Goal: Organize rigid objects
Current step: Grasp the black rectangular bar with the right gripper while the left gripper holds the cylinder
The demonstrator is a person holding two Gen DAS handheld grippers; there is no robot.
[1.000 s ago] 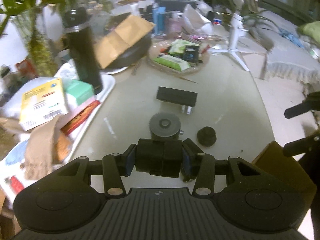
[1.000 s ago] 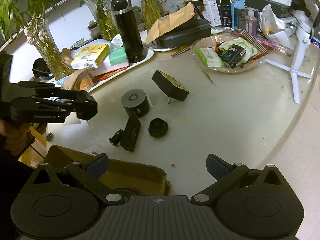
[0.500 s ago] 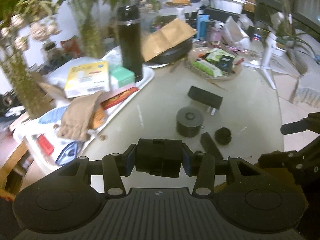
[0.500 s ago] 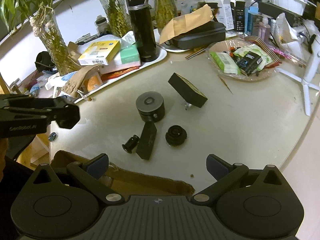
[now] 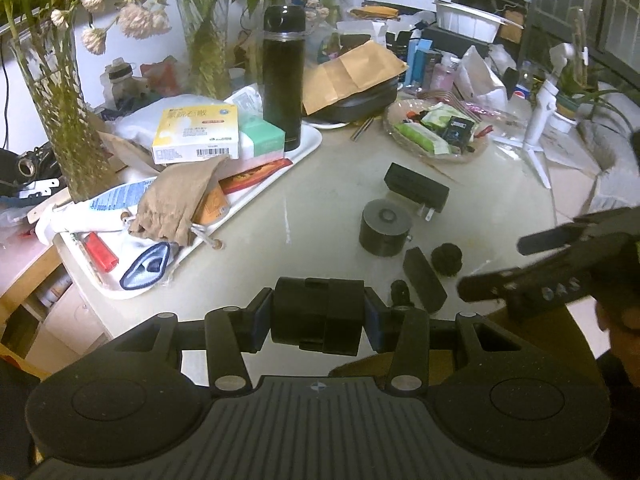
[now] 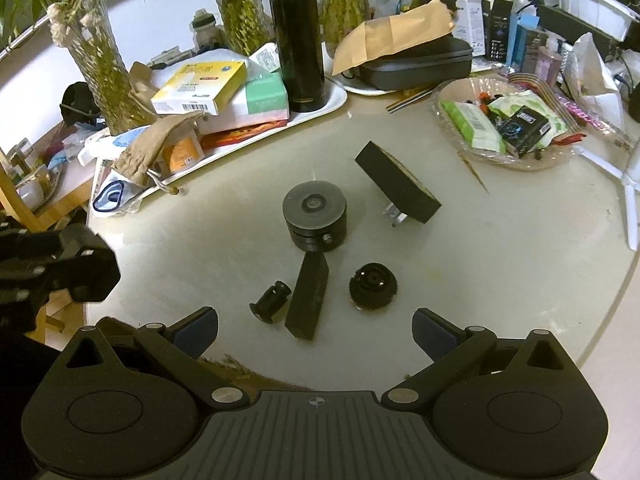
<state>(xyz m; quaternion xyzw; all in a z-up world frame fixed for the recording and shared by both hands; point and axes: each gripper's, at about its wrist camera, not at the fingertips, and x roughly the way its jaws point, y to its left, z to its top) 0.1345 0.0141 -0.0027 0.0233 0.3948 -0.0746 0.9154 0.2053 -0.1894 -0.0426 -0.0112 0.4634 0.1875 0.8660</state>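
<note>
The pale worktop (image 6: 500, 264) is carrying a black charger block (image 6: 396, 188), a round cylinder (image 6: 315, 220), a flat black bar (image 6: 308, 300), a ribbed knob (image 6: 373, 286) and a small peg (image 6: 270, 301), all lying near each other. The left tongs (image 5: 318, 316) are clenching a chunky black part (image 5: 316, 312). The right tongs (image 6: 314, 330) are standing released above the bar.

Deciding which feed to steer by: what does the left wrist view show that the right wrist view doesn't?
Left wrist only: the left tongs shut on a black block, and the red lighter on the tray. Right wrist only: the right tongs open and empty. Both: the cylinder, charger, bar, knob, small peg and flask.
</note>
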